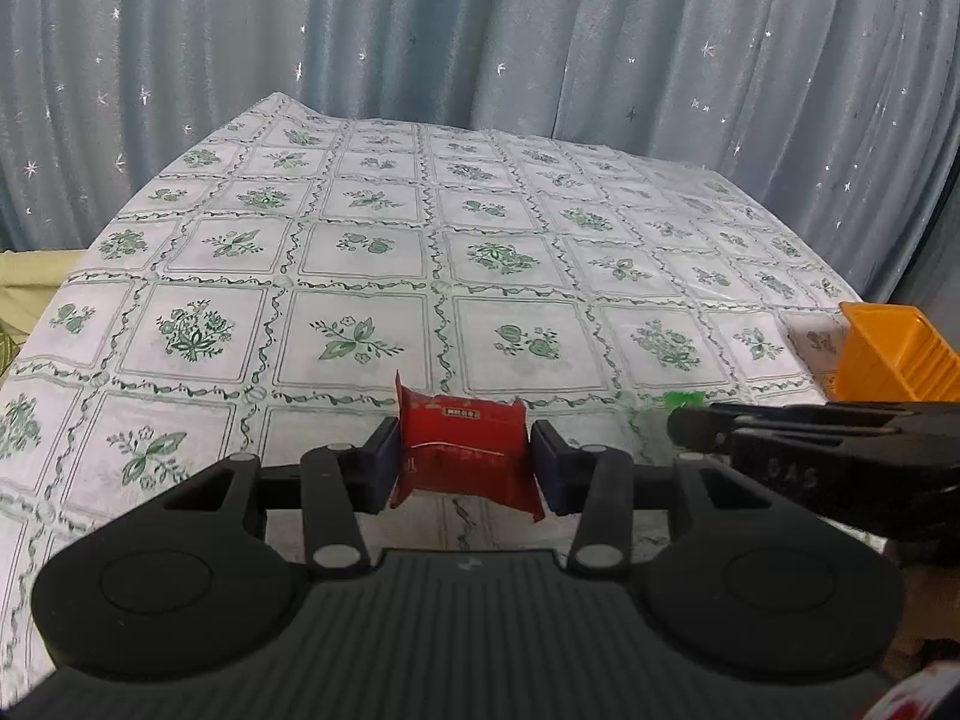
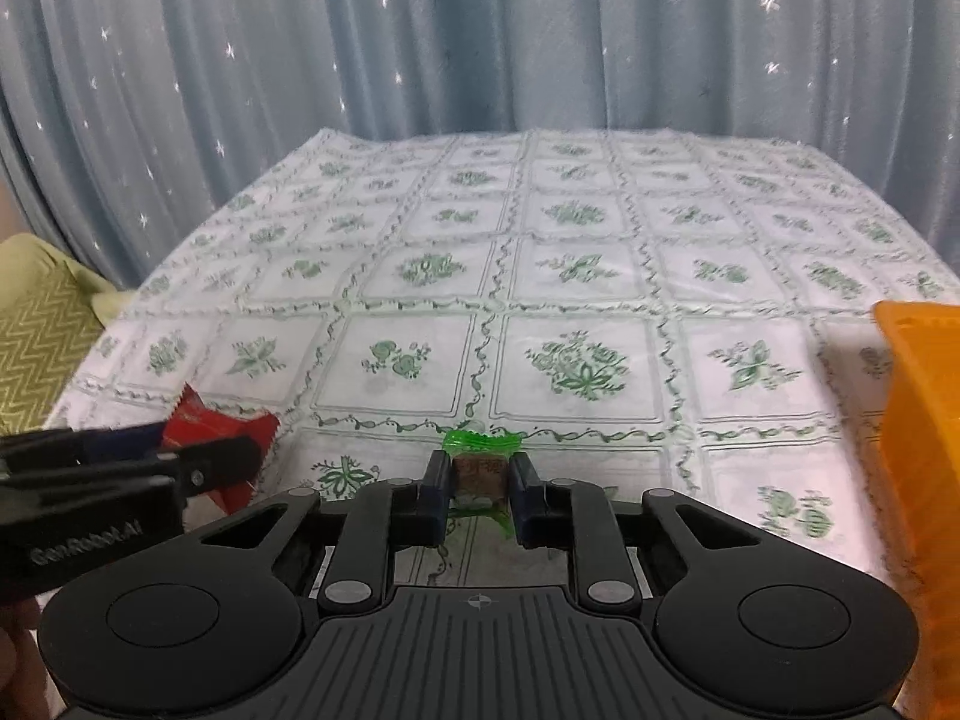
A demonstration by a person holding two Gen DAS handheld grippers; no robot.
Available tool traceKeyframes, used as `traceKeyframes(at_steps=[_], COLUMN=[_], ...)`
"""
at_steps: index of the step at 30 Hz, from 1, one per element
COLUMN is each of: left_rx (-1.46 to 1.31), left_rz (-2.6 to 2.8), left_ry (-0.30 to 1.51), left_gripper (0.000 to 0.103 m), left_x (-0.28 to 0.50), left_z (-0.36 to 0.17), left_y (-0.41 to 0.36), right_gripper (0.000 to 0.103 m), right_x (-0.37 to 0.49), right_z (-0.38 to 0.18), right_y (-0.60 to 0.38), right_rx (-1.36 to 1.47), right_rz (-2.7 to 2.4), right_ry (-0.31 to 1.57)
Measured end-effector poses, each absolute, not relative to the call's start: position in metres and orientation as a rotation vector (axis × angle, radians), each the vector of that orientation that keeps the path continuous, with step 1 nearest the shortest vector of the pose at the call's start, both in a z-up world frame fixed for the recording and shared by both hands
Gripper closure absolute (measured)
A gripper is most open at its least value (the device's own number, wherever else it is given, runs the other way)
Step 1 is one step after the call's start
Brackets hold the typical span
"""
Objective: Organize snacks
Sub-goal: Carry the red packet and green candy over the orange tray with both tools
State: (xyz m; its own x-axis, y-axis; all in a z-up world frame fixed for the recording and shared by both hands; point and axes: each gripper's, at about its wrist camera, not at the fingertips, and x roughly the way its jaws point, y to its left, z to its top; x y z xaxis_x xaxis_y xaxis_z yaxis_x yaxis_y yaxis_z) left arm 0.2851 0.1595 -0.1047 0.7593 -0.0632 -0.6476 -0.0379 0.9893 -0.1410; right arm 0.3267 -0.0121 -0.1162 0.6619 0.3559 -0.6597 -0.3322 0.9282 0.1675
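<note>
- On my left, the left hand-held gripper (image 1: 465, 459) is clamped on a red snack packet (image 1: 465, 450), pads pressing both its sides, just above the bench (image 1: 372, 252) with its green-flowered cloth.
- Just beside it to the right, my right hand-held gripper (image 2: 478, 492) is clenched on a small green-wrapped snack (image 2: 480, 456).
- Far right, an orange bin (image 2: 924, 396) stands on the bench, apart from both snacks.

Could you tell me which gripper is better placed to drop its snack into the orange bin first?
Probably the right gripper: its green-wrapped snack sits nearer the orange bin than the left gripper.
</note>
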Motion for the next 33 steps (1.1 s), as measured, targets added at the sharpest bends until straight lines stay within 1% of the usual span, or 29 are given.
traceKeyframes(at_steps=[7,21,33], left_rx=[-0.162,-0.189,-0.188], left_rz=[-0.014,-0.05,-0.098], left_ry=[0.678,0.639,0.615], left_gripper=[0.061,0.061,0.061], left_x=[0.242,0.134,0.072], left_z=[-0.079,-0.017,0.01], left_y=[0.135,0.077,0.032], right_gripper=[0.082,0.082,0.082], right_x=[0.279,0.153,0.084], right_z=[-0.087,-0.042,-0.014], right_y=[-0.039,-0.12,-0.168], right_rx=[0.067,0.154,0.179], right_rz=[0.36,0.262,0.206], right_ry=[0.712,0.715,0.684])
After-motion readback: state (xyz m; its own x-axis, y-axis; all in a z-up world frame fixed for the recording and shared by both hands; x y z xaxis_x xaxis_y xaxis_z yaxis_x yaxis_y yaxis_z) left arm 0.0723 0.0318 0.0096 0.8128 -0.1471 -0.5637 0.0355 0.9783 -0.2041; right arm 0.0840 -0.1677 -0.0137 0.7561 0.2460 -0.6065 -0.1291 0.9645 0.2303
